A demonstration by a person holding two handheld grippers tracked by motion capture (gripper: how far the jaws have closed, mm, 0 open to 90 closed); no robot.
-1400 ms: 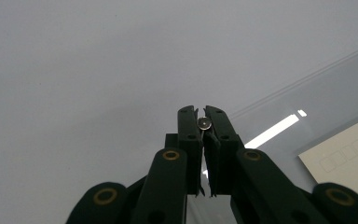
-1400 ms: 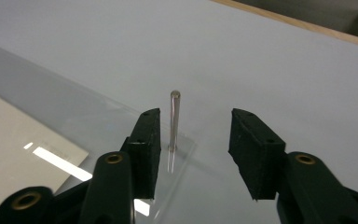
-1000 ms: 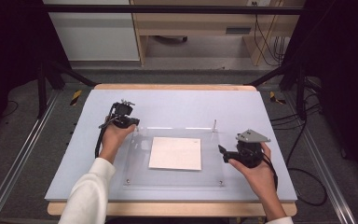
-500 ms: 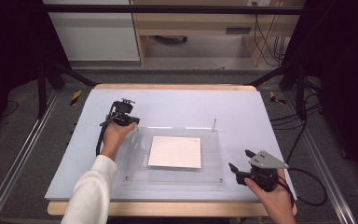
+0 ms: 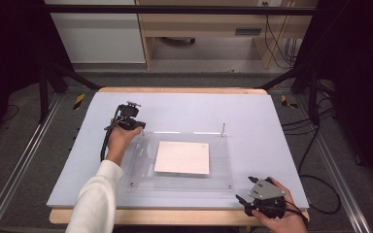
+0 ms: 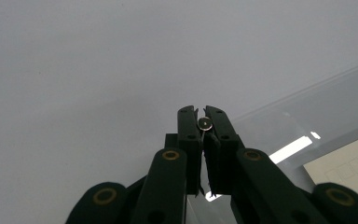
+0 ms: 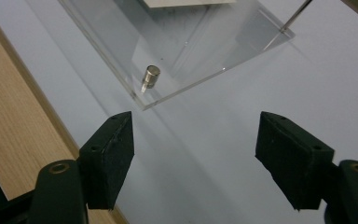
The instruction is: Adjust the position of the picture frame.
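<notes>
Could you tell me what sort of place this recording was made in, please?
Probably a lab or workshop test bench rather than a home. A pale blue table stands inside a black metal frame, loose cables hang behind, and a clear acrylic plate with metal corner studs lies on it.

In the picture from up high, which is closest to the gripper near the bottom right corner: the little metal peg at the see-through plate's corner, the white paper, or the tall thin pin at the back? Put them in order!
Measured from the right gripper:
1. Metal peg, at the clear plate's near right corner, just beside the gripper.
2. White paper, in the plate's middle.
3. Thin pin, upright at the plate's far right corner.
</notes>
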